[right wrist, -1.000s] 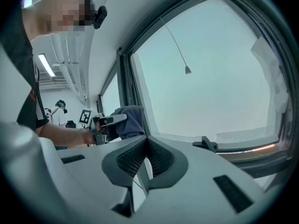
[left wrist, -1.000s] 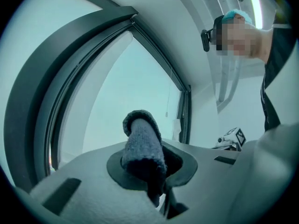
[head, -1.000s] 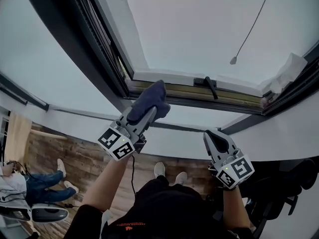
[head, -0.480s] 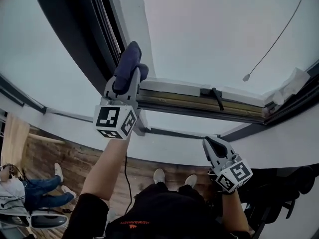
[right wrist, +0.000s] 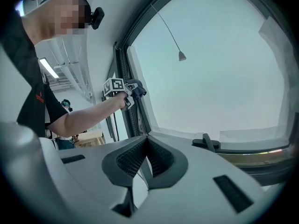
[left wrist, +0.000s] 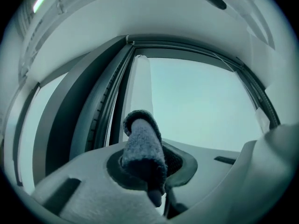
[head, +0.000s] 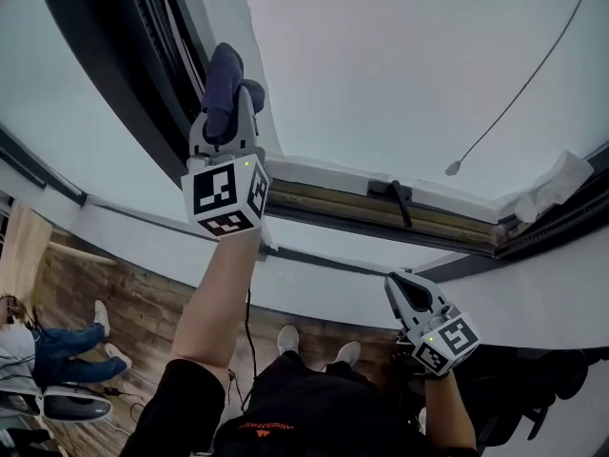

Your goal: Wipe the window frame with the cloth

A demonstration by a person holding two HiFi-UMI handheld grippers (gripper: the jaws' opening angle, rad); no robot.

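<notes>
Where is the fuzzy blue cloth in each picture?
Head view: dark blue fuzzy cloth, upper left, in the left gripper jaws.
Left gripper view: cloth bottom centre, between the jaws.
Right gripper view: cloth tiny, left of centre.
Shared landmark: dark vertical window frame.

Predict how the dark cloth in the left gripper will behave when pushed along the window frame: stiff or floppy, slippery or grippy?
Probably soft: the cloth bends into a rounded fold above the left gripper, shut on it. Its fuzzy pile would likely drag, not slide, on the window frame. It seems light, since the fold holds itself up.
</notes>
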